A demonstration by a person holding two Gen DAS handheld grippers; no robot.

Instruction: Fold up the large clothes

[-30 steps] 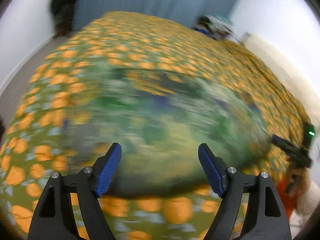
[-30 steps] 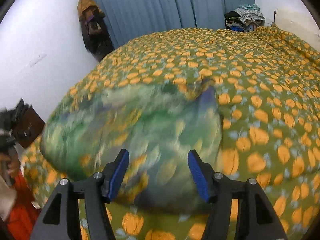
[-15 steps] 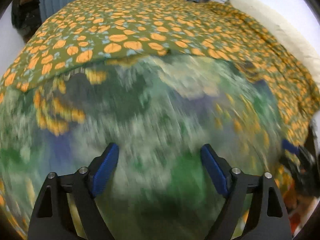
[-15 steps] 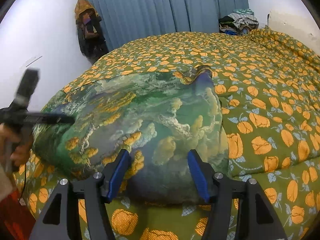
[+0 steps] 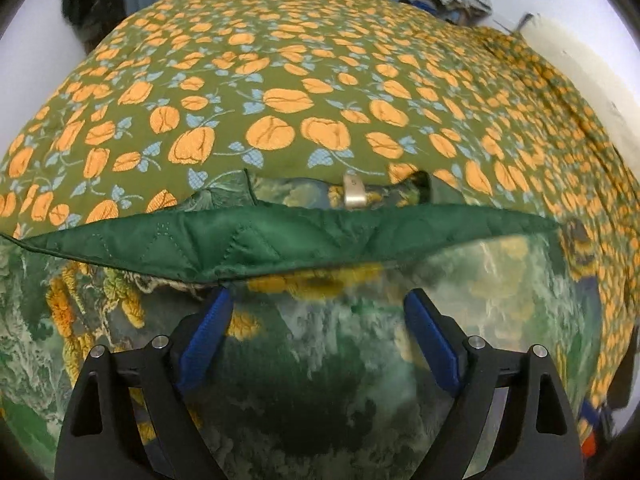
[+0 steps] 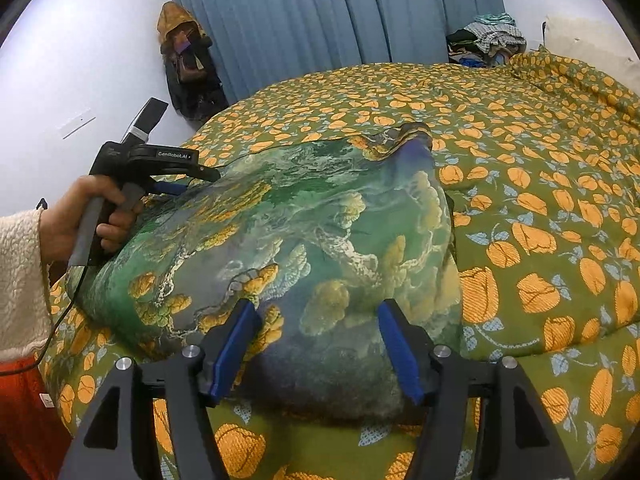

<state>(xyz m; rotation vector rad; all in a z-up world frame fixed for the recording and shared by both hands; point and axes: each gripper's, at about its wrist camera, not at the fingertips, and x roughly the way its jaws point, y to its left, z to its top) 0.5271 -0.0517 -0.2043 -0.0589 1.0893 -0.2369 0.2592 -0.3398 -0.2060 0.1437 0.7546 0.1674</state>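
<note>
Right now both tools, left (image 5: 316,316) and right (image 6: 316,324), gape apart over the jacket (image 6: 300,232); its slippery lining (image 5: 248,240) could slide loose, undoing the fold on the bed (image 6: 520,168).

The garment (image 6: 304,248) is a large padded jacket printed with a green, grey-blue and yellow landscape of trees and clouds. It lies folded into a thick, puffy bundle on the bed (image 6: 540,184), reaching from about 8 o'clock in the right wrist view up to a peak near 12 o'clock, where a crumpled corner stands up. Its near edge sits low at 6 o'clock. In the left wrist view the jacket (image 5: 320,360) fills the lower half, and a band of plain dark green quilted lining (image 5: 280,240) is turned outward across the middle. Just above it, toward 12 o'clock, a small pale tab (image 5: 354,196) shows.
</note>
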